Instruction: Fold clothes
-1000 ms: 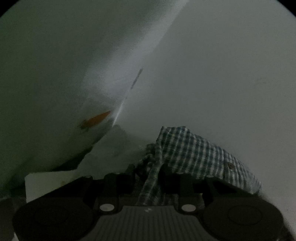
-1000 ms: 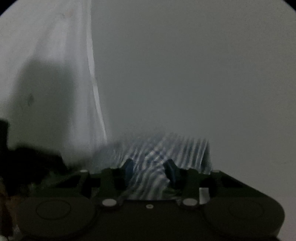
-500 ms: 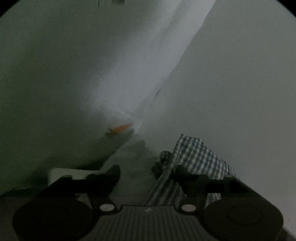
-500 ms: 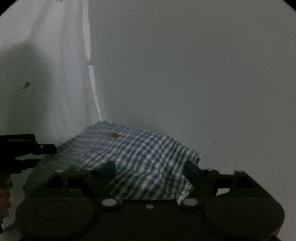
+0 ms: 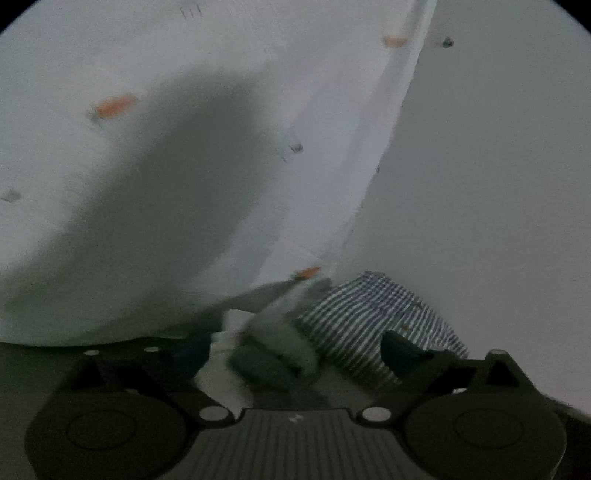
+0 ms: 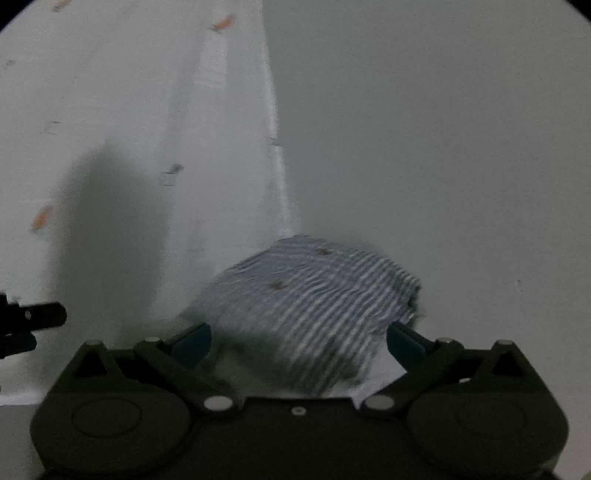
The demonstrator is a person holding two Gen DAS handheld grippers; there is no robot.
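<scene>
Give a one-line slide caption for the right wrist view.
Right tool opening, clear of the folded checked shirt in the corner.

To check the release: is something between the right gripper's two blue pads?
Right wrist view: the folded blue-and-white checked cloth lies ahead between the opening right gripper pads, touching neither.

wall marks: dark scrawl on the white wall, blurred, can't be read
gripper body mark: tiny pale logo, no letters legible
</scene>
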